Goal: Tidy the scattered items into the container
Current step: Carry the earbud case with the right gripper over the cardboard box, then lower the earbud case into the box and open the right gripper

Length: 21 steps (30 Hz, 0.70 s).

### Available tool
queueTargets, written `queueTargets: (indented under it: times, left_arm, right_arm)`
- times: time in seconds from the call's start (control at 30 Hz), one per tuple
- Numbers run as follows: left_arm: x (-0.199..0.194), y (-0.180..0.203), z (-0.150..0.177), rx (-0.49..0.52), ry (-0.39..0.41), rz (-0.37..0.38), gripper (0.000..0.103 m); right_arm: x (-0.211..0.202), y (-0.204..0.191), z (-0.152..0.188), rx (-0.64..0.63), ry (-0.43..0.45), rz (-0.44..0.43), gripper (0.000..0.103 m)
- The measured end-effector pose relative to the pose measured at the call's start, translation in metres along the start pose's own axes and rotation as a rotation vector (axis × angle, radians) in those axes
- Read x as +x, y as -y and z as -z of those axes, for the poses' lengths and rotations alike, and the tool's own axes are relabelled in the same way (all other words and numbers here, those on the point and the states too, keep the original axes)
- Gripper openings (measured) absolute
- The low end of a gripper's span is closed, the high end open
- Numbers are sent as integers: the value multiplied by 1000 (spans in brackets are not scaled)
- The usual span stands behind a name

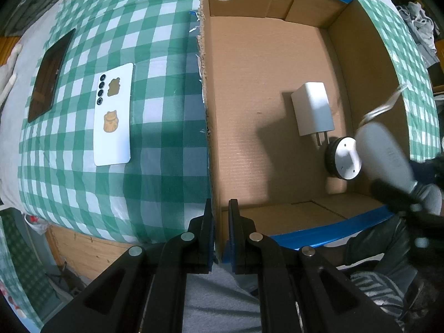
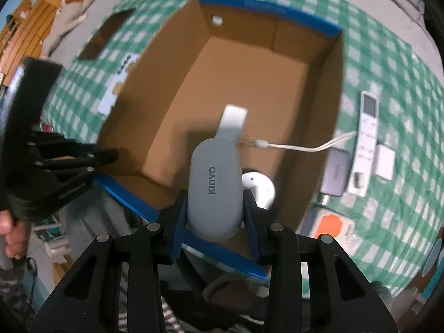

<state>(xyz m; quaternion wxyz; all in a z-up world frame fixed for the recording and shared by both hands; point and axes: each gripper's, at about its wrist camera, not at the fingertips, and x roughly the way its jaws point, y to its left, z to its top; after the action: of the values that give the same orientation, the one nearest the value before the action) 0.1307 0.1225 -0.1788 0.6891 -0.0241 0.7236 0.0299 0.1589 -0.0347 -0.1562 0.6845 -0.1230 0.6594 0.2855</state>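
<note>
An open cardboard box with blue rims sits on the green checked cloth; it also shows in the right wrist view. Inside lie a white charger and a round black-and-white disc. My left gripper is shut on the box's left wall at its near corner. My right gripper is shut on a grey KINYO case with a white strap, held above the box's near edge. The case also shows in the left wrist view. A white phone lies left of the box.
A dark tablet lies far left on the cloth. Right of the box lie a white remote, a grey box, a small white block and an orange-and-white item. The table's near edge is close.
</note>
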Motion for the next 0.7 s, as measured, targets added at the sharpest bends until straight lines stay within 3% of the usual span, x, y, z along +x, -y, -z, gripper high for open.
queueTargets:
  times: [0.37,0.63,0.7]
  left_arm:
    - [2,1,-1,4,-1,-2,7]
    - [5,2,-2,6,-3,2,7]
    - [4,2,-2,6,-3,2,7]
  right_arm:
    - [46,1,12,18,-98,-2,37]
    - [52,9,13,55,-99,-9,38]
    - [50,8,14,62,-94,-12,43]
